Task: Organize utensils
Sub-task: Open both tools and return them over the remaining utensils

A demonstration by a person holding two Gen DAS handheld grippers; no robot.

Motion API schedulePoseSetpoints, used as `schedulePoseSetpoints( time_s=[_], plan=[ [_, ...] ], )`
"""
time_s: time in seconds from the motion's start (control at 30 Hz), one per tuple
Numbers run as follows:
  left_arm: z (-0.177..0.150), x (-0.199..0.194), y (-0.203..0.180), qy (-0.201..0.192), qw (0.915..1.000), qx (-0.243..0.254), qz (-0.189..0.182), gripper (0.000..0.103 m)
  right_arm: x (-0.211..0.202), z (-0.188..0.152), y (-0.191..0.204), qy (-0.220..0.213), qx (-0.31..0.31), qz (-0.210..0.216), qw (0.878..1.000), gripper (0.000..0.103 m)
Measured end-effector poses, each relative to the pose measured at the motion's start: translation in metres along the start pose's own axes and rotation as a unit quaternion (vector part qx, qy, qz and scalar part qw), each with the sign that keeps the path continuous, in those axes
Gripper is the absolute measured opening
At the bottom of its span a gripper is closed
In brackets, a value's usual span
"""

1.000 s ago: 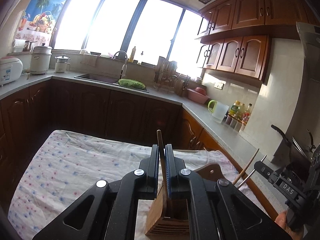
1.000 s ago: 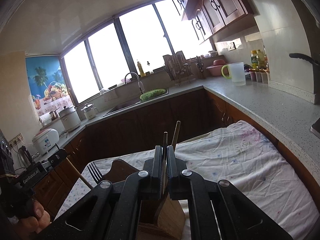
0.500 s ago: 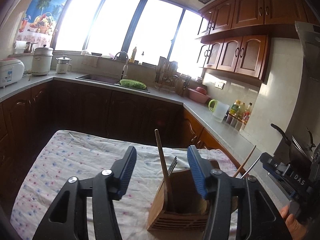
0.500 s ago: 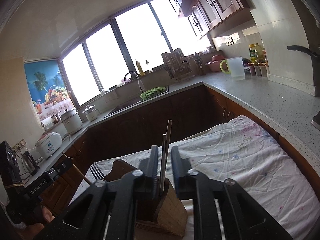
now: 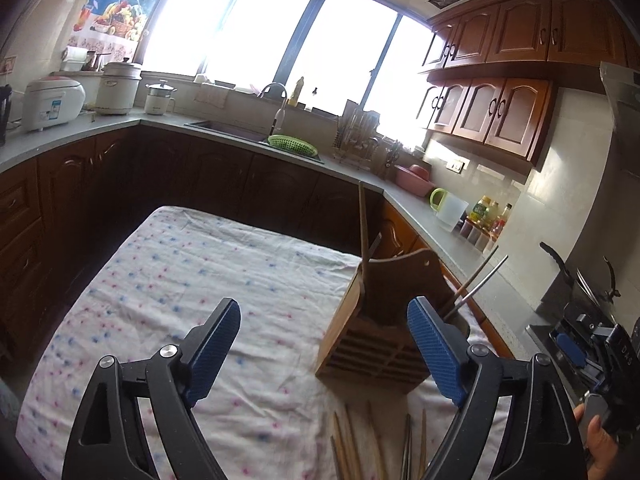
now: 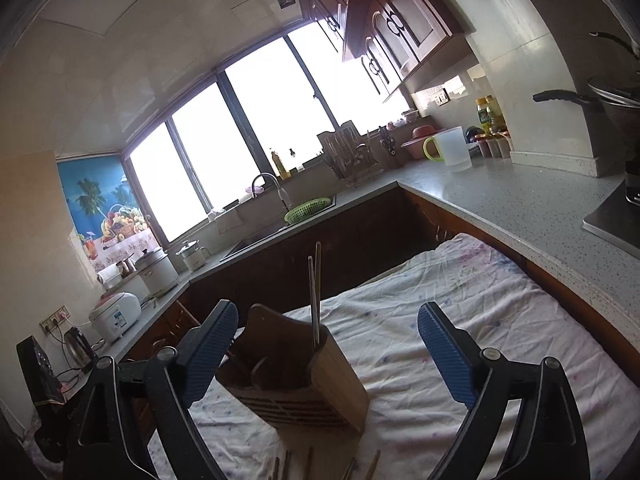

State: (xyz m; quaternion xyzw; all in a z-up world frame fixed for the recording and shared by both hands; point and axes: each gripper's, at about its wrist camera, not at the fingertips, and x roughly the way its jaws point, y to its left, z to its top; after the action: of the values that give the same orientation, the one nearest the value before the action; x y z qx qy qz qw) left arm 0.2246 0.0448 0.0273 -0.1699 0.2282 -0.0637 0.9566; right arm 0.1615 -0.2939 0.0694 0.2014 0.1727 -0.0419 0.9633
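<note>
1. Both grippers are standing wide with nothing between the jaws — the left gripper (image 5: 324, 344) and the right gripper (image 6: 328, 348) have just been opening, and each pair of blue pads is bare.
2. The wooden utensil holder (image 5: 384, 320) is sitting upright on the spotted cloth (image 5: 180, 280) covering the tabletop, already carrying a wooden stick (image 5: 363, 224) in one slot and a leaning pair of chopsticks (image 5: 476, 284) in another.
3. More loose chopsticks (image 5: 352, 440) are lying flat on the cloth just in front of the holder, near the bottom edge of both views.
4. Those sticks are probably handling light, stiff and a little slick — pinching mid-shaft looks safest, since a grip near a tip would likely let them swing.
5. Lying flat on soft cloth, they may be awkward to get under; the fabric could bunch.
6. The holder itself is standing in the reach path, and the upright utensils (image 6: 315, 292) could be knocked.
7. A person's hand (image 5: 596, 440) is showing at the right edge of the left view.
</note>
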Motion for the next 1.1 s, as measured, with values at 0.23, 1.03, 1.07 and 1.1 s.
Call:
schedulePoseSetpoints(
  time_s=[0.23, 1.03, 1.07, 1.1],
  plan=[
    [-0.022, -0.031, 0.012, 0.037, 0.9987, -0.026, 0.022, 0.086, -0.023, -0.04, -0.009, 0.05, 0.005, -0.01, 0.999, 0.094],
    [-0.062, -0.04, -0.005, 0.14, 0.9897, -0.008, 0.032, 0.084, -0.04, -0.141, -0.01, 0.192, -0.023, -0.021, 0.981, 0.066],
    [-0.063, -0.037, -0.006, 0.144, 0.989, -0.007, 0.032, 0.084, -0.037, -0.144, -0.012, 0.202, -0.021, -0.022, 0.979, 0.061],
    [-0.064, -0.035, -0.007, 0.15, 0.9882, -0.005, 0.033, 0.082, -0.034, -0.147, -0.013, 0.211, -0.018, -0.023, 0.977, 0.058]
  ],
)
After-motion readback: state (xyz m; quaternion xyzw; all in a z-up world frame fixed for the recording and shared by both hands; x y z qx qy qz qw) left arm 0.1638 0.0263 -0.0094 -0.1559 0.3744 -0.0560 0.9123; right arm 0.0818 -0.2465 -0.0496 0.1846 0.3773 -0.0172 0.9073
